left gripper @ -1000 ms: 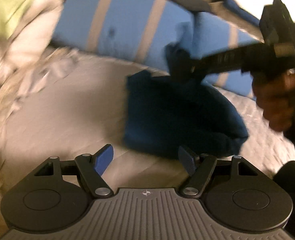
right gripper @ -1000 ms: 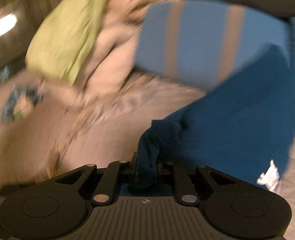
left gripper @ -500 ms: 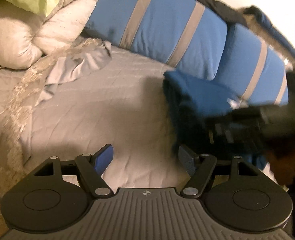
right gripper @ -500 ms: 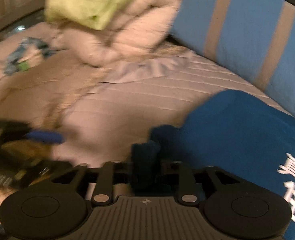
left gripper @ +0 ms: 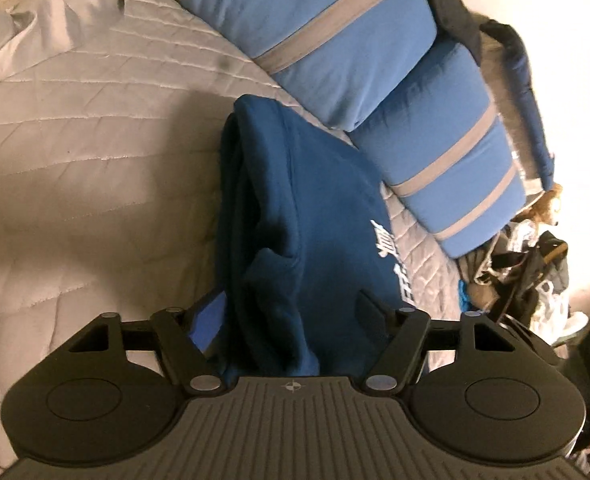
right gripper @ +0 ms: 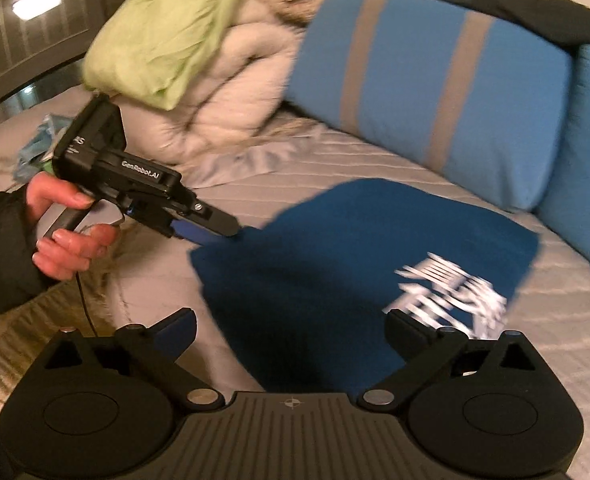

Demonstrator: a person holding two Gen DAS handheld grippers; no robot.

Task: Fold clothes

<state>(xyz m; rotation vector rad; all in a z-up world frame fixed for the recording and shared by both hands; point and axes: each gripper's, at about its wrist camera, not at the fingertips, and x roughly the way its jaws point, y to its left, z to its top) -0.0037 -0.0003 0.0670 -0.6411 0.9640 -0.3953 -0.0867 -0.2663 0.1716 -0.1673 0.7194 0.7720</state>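
Right wrist view alone shows left gripper (right gripper: 231, 236) apparently pinching blue shirt (right gripper: 335, 264); right gripper (right gripper: 291, 328) wide.

Folded blue garment (left gripper: 319, 200) between left tongs (left gripper: 291, 316), seemingly gripped

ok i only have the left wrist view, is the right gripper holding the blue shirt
Observer: No. The right gripper has just been opening; its jaws stand wide with nothing pinched, and the blue shirt lies on the bed under them.
Operator: whats left of the striped pillows
Observer: A white comforter with a green cloth on top.
Operator: anything past that
Observer: A small light-blue bundle near the bed's far edge, too blurred to identify.
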